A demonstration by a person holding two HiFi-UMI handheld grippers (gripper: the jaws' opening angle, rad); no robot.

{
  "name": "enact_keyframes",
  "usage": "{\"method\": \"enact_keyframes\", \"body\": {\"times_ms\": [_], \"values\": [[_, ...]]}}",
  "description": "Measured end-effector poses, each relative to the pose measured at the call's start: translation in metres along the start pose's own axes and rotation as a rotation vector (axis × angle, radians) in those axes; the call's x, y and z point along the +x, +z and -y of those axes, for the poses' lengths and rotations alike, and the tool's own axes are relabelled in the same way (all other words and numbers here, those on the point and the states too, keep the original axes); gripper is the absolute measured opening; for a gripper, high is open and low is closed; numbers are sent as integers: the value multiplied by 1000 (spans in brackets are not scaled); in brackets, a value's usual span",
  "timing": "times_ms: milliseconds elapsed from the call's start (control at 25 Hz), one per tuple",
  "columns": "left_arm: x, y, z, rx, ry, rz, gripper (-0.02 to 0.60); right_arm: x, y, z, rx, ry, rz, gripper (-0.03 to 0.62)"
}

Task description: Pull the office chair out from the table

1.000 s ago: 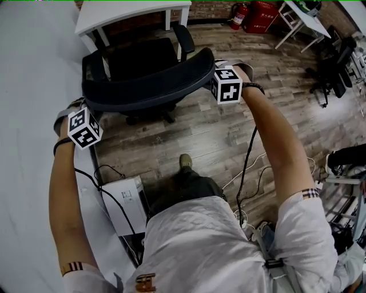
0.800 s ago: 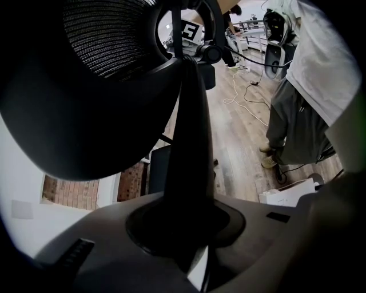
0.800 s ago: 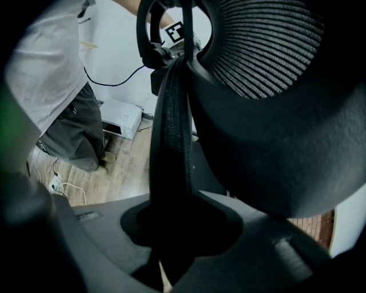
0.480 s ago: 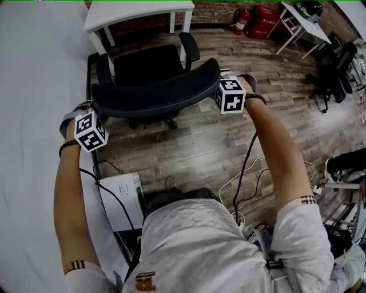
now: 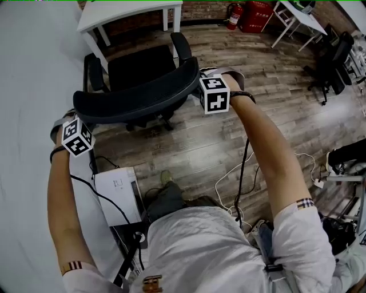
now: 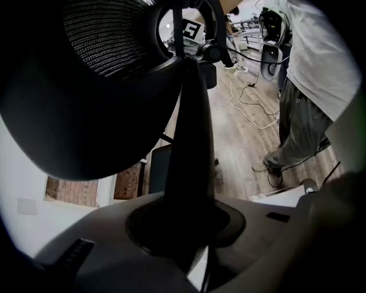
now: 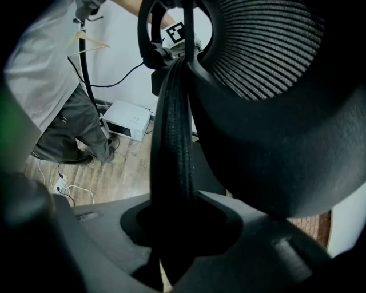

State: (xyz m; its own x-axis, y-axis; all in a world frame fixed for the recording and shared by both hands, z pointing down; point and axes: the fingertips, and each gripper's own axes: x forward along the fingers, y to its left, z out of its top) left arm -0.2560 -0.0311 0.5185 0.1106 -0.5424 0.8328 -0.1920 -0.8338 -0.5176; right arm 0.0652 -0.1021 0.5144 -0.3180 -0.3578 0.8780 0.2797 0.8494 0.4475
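The black office chair (image 5: pixel 140 67) stands on the wood floor just in front of a white table (image 5: pixel 128 11), with its curved mesh backrest (image 5: pixel 131 97) turned toward me. My left gripper (image 5: pixel 71 117) is shut on the backrest's left end. My right gripper (image 5: pixel 200 80) is shut on its right end. In the left gripper view the backrest rim (image 6: pixel 191 143) runs up from between the jaws of the left gripper (image 6: pixel 189 229). The right gripper view shows the ribbed rim (image 7: pixel 174 143) clamped the same way in the right gripper (image 7: pixel 177 229).
A white box (image 5: pixel 117 194) and loose cables (image 5: pixel 240 171) lie on the floor near my feet. A broad white surface (image 5: pixel 28 114) fills the left side. A red fire extinguisher (image 5: pixel 234 14), another white table (image 5: pixel 300 17) and a second black chair (image 5: pixel 331 63) stand at the back right.
The chair has rolled a little back from the white table, with both grippers still clamped on the backrest. The person's feet have shifted backward.
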Motion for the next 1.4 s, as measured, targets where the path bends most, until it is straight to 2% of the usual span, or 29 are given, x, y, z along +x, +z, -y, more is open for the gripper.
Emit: {"method": "enact_keyframes", "body": {"times_ms": [400, 800, 920, 1000, 1120, 1400], "values": [[-23, 10, 42, -3, -1, 0, 83, -22, 6, -44, -4, 5, 3, 103], [-37, 13, 60, -4, -22, -1, 89, -34, 11, -64, 10, 12, 4, 110], [-39, 14, 60, -17, -44, -4, 109, -37, 11, -62, 12, 13, 1, 121], [-40, 14, 60, -9, -48, -10, 130, -36, 9, -63, 8, 8, -16, 179], [-43, 13, 58, 3, -37, -7, 165, -40, 6, -62, 13, -17, -34, 210], [-66, 8, 57, 0, 5, -20, 193, -67, 5, -64, 39, -75, -39, 212]]}}
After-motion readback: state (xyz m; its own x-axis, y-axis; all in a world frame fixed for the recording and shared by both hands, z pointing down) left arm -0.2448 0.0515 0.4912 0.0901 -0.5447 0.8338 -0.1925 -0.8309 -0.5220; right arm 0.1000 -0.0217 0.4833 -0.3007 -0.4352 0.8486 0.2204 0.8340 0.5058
